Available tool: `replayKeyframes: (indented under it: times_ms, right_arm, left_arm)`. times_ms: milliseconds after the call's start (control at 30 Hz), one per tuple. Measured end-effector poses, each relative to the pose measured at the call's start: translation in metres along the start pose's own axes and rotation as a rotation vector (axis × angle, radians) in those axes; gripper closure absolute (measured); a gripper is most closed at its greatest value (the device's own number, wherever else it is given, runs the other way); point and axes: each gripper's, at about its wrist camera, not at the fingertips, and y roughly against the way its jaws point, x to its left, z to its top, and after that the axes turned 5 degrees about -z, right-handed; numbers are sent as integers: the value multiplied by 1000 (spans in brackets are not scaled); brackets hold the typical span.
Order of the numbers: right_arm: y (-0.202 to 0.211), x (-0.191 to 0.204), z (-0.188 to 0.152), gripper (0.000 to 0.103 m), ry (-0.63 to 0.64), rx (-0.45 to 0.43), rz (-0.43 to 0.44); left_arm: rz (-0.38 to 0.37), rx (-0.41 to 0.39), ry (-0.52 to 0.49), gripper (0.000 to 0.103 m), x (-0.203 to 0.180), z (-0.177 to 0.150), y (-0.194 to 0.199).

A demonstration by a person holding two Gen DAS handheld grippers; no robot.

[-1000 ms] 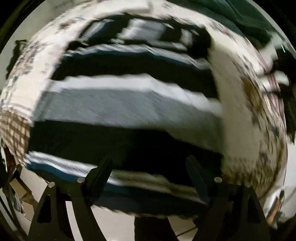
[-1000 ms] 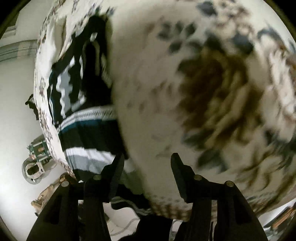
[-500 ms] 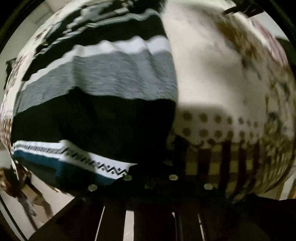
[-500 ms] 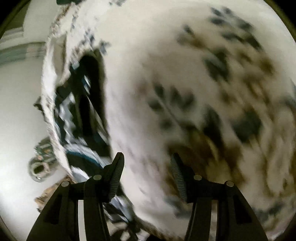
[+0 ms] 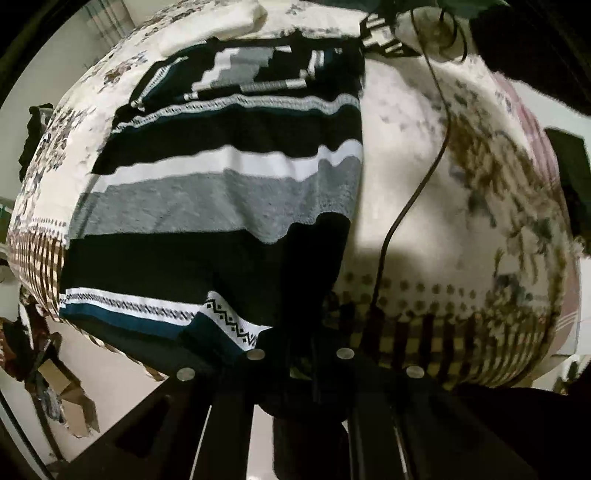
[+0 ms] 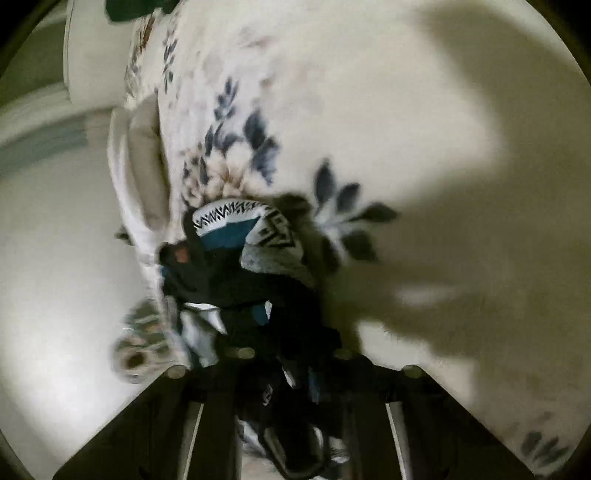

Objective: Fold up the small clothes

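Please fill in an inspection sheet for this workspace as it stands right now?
Surface: floral bedspread, checked border at its near edge.
Job's things: striped sweater lying on it; hem lifted, bunched.
Clutter: white folded cloth beyond the sweater.
Grippers: left gripper shut on the hem; right gripper shut on bunched sweater fabric.
Cables: dark cable trailing across the bedspread.
Surroundings: torn cardboard on pale floor.

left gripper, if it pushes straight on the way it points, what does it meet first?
Nothing new: the left gripper already looks shut on the striped sweater at its near hem. Straight on lies more sweater over the floral blanket; depth is unclear.
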Motion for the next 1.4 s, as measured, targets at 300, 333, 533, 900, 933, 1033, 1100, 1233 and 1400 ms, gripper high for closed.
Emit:
replayKeyframes:
  times_ms: [300,333,533,900,933,1033,1100,1233,1400]
  right_arm:
    - [32,141,-20,93,142,-36,-193]
    - [29,166,-24,93,161,-38,-220]
    - [-30,315,-45,93,268,-52,-360]
    - [-248,472,-66,93,379,-35,-662]
    - [-264,474,-66,93,380,-36,-693]
    - [-300,468,-65,92,363,-42,-771]
    - [-312,461,-63,85,366,-15,-767]
    - [-297,446,-85,50,386,58,-611]
    - [-225,384,-172,42,378,141,-394]
  left_arm:
    - [-208,-107,314,98,133,18,61]
    - [-217,-116,345,98,152,18,65]
    - [-223,-178,435,98,254,22,77]
    - [-264,-187,637,98,409,-2,17]
    - [-274,-174,649,98,417,-5,5]
    - [-309,-119,662,97,430,-11,-27]
    - [-359,-75,679,96,434,-16,-44]
    - [-430,-23,728,79,442,-27,-48]
    - [-387,2,753,50,455,-37,-26]
